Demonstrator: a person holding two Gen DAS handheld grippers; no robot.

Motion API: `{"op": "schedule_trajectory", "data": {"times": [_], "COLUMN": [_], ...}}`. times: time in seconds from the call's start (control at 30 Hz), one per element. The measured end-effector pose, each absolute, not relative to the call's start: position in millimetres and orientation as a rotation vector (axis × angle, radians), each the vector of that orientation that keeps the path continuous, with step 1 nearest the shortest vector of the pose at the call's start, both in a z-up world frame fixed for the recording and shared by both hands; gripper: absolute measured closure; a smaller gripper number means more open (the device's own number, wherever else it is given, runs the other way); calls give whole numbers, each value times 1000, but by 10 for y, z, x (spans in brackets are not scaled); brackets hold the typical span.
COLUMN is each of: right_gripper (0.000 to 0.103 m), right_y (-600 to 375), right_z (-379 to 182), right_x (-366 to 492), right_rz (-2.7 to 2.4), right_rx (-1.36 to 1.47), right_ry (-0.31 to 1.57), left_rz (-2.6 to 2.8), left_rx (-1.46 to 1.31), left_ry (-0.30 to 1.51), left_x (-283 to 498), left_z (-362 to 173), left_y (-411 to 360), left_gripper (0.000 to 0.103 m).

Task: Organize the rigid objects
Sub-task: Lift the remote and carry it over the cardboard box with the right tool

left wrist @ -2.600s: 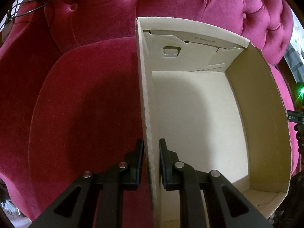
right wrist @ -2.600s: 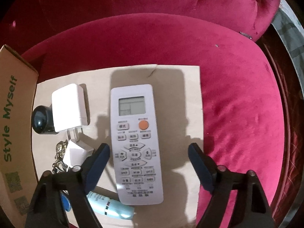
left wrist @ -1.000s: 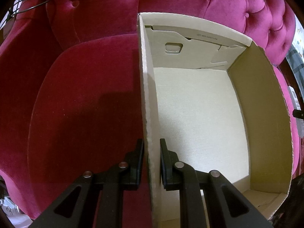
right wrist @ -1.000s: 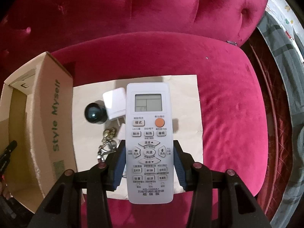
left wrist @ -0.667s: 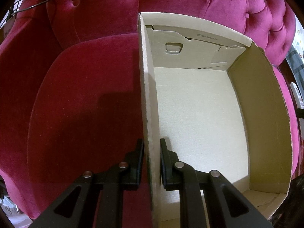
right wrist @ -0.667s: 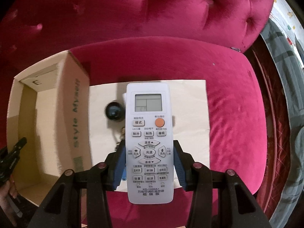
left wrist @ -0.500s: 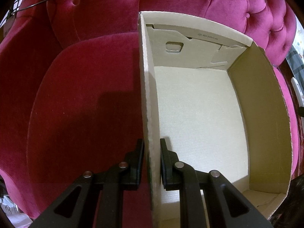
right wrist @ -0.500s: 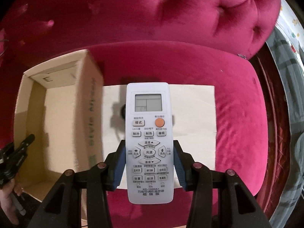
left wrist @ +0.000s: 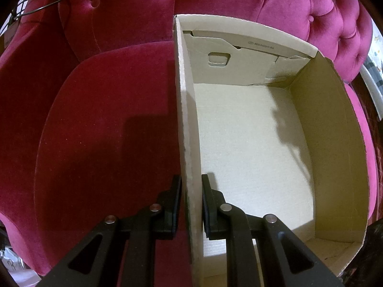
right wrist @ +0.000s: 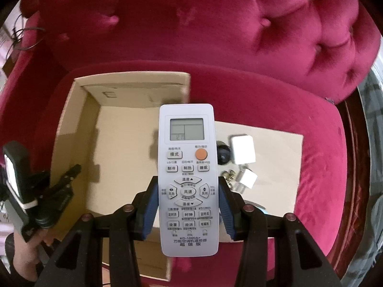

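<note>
- The white remote control (right wrist: 189,179), clamped in the right tool (right wrist: 189,209), carries "KD-1000A+" near its bottom end, with two lines of Chinese characters under it.
- Its buttons are labelled in Chinese; the ones just ahead of the tool's fingers carry arrows pointing up, down, sideways and up-down.
- Its small display shows a faint number, too dim to read.
- The cardboard box (left wrist: 330,143), held by the left tool (left wrist: 190,202), has a small printed line with a logo on its far flap, too small to read.

We see dim, warm indoor light from above, casting soft shadows on the cardboard box (left wrist: 251,143) floor. Fisheye distortion bends both views, with black corners. The right view's background is motion-blurred, while the remote (right wrist: 189,179) stays sharp.
</note>
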State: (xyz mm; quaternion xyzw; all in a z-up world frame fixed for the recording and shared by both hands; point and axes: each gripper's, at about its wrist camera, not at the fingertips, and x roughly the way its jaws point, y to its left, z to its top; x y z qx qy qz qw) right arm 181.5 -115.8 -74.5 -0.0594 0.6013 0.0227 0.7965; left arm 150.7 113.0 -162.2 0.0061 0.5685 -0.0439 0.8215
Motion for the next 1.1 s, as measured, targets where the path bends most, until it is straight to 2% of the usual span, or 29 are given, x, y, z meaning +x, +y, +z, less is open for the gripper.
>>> {"op": "schedule_trajectory", "data": {"times": [0.4, 1.1], "right_gripper": [53, 53], "right_y": [-595, -224], "right_z": [-975, -1942], "right_x": [1873, 2167], "right_rz": [139, 174], "right_rx": [-156, -104], "right_ry": [1301, 1402], "left_rz": [-92, -102], "left_rx": [13, 11], "left_ry": [1208, 1207], "left_x": [1497, 1512], "left_z": [-1625, -1624], "left_y": [1124, 1152], "left_gripper": [86, 86]}}
